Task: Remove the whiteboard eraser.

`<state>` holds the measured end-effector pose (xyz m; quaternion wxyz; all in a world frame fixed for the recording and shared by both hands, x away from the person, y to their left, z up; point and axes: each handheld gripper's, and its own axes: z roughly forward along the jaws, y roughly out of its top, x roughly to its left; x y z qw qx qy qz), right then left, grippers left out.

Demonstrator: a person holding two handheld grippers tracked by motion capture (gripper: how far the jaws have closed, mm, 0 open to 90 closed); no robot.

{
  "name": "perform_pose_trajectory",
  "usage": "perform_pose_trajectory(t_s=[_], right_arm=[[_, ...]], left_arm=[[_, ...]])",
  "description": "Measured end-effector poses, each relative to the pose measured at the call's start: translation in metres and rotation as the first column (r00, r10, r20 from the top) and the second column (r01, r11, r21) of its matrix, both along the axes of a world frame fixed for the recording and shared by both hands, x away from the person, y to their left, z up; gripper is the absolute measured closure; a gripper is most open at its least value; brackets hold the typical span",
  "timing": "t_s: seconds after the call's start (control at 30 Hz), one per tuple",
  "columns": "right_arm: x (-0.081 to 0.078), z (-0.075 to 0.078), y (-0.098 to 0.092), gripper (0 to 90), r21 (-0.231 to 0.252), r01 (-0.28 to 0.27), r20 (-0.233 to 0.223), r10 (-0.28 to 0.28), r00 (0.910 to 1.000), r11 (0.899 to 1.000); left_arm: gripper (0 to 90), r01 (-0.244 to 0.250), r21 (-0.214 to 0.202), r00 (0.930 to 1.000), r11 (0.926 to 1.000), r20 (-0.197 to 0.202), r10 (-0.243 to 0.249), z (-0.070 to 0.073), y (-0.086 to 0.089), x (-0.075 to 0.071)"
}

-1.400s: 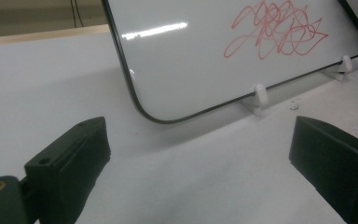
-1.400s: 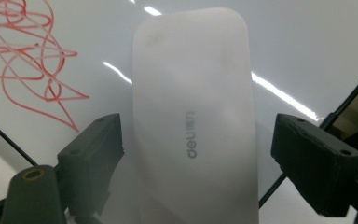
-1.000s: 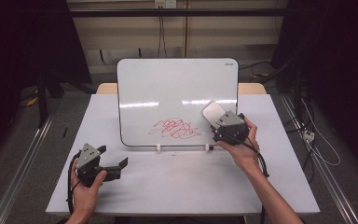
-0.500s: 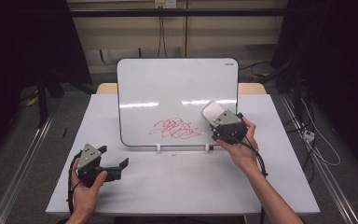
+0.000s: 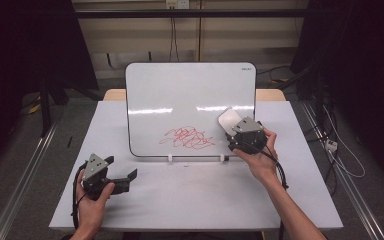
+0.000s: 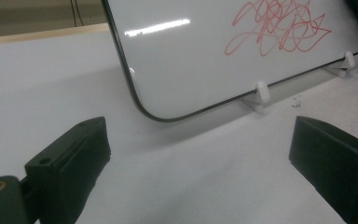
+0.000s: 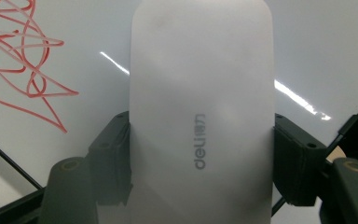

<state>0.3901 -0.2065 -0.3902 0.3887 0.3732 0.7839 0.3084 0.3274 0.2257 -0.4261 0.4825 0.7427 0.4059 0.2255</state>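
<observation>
White eraser (image 7: 200, 116) marked "deli", red scribble (image 7: 23, 60) beside.

Upright whiteboard (image 5: 180, 100), red scribble (image 5: 187, 138), white eraser (image 5: 228, 120) against it

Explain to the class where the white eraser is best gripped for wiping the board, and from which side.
Grip the eraser across its two long, parallel sides near the middle, coming from its back face, as the right tool does now. The flat sides seat both jaws squarely, leaving the wiping face free toward the whiteboard and its red scribble.
</observation>
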Motion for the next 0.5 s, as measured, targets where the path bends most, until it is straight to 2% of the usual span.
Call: perform_pose_trajectory(t_s=[0.17, 0.27, 0.5], right_arm=[[-0.0012, -0.0004, -0.0011, 31.6, 0.007, -0.005, -0.003, 0.005, 1.0000, 1.000], [-0.0017, -0.0007, -0.0019, 31.6, 0.014, -0.009, -0.006, 0.009, 0.9999, 1.000], [-0.0032, -0.0016, -0.0047, 31.6, 0.065, -0.008, -0.026, 0.010, 0.9996, 0.998]], left_arm=[[4.9, 0.009, -0.003, 1.0000, 1.0000, -0.003, -0.009, 0.0004, -0.0016, -0.0020], [4.9, 0.015, 0.009, 0.9999, 0.9999, -0.001, -0.015, 0.0003, -0.0022, -0.0012], [4.9, -0.001, 0.002, 1.0000, 1.0000, -0.009, 0.001, -0.0016, 0.0008, 0.0015]])
